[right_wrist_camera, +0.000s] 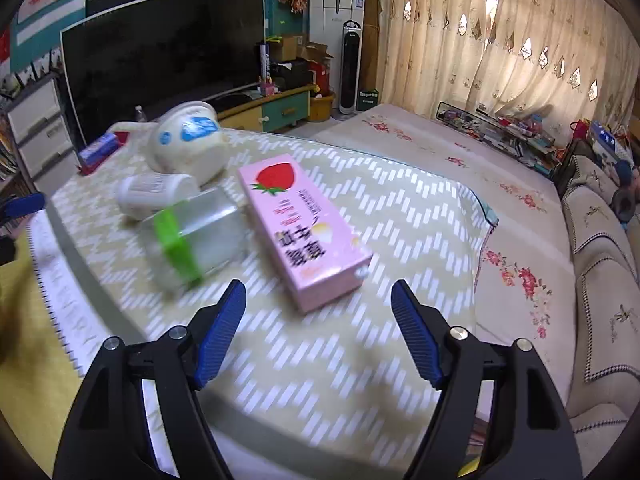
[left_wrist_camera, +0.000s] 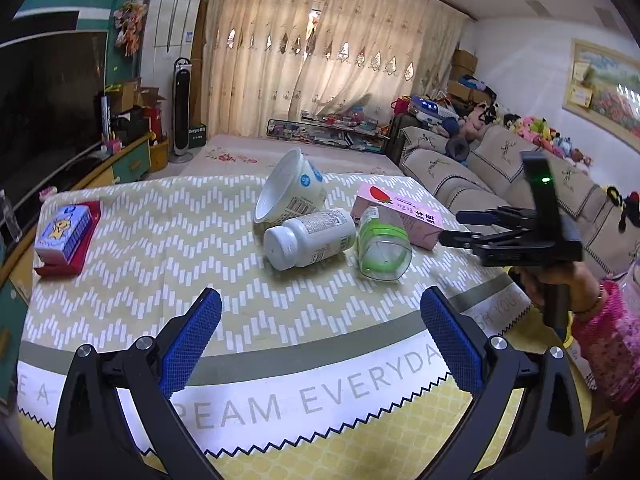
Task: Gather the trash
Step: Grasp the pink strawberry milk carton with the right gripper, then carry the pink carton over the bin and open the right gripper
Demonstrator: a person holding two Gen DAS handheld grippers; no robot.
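Note:
Trash lies clustered on the patterned tablecloth (left_wrist_camera: 160, 240): a tipped white bowl-shaped cup (left_wrist_camera: 290, 186), a white pill bottle (left_wrist_camera: 310, 237) on its side, a clear jar with a green band (left_wrist_camera: 384, 246), and a pink strawberry carton (left_wrist_camera: 400, 216). My left gripper (left_wrist_camera: 320, 308) stands open, short of the bottle, nothing between its fingers. From the right wrist I see the pink carton (right_wrist_camera: 304, 228) just ahead, the clear jar (right_wrist_camera: 196, 236), the bottle (right_wrist_camera: 154, 194) and the cup (right_wrist_camera: 188, 142) behind. My right gripper (right_wrist_camera: 318, 300) is open and empty; it also shows as a right gripper (left_wrist_camera: 456, 228) beside the carton.
A blue box on a red holder (left_wrist_camera: 64, 236) sits at the table's far left. A person's hand and pink sleeve (left_wrist_camera: 600, 320) hold the right gripper. A sofa (left_wrist_camera: 500, 176) runs along the right, a television (right_wrist_camera: 160, 60) and cabinet stand behind the table.

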